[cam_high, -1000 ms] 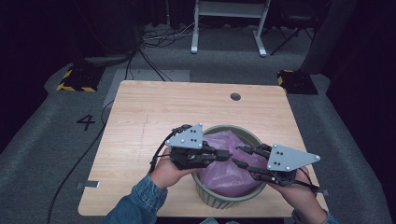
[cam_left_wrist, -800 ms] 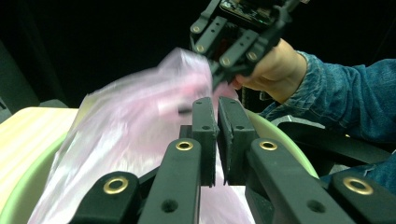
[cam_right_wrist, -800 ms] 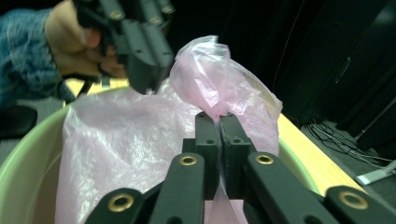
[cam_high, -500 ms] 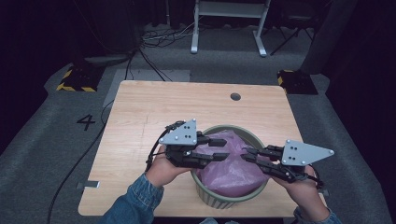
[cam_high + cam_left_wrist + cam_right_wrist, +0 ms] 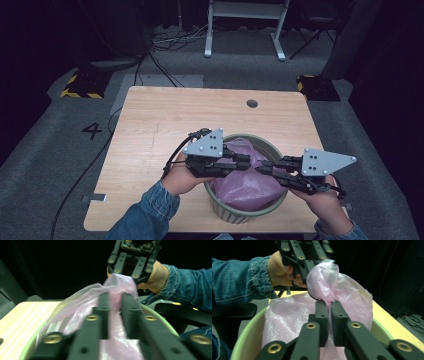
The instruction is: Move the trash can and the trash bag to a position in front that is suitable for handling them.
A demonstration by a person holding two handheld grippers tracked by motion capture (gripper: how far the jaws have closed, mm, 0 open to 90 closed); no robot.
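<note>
A pale green bin (image 5: 240, 216) stands at the table's near edge, lined with a thin pink bag (image 5: 245, 190). My left gripper (image 5: 247, 161) reaches over the bin's left rim. Its jaws have just been closing, and in the left gripper view they (image 5: 115, 296) stand shut on a fold of the pink bag (image 5: 77, 307). From the right, my right gripper (image 5: 260, 169) meets it tip to tip. Its jaws (image 5: 328, 302) have just been closing too and pinch a bunched knot of the bag (image 5: 352, 297). Each gripper view shows the other gripper, the right one (image 5: 132, 262) and the left one (image 5: 307, 255), close behind the film.
The wooden table (image 5: 165, 125) has a small round hole (image 5: 252, 103) near its far edge. Cables trail off the left side onto grey floor marked 4. A white metal frame (image 5: 245, 30) stands beyond the table.
The left jaws spread apart at the bag half a second ago and now are together on it. The right gripper has drawn slightly rightward, stretching the film.
</note>
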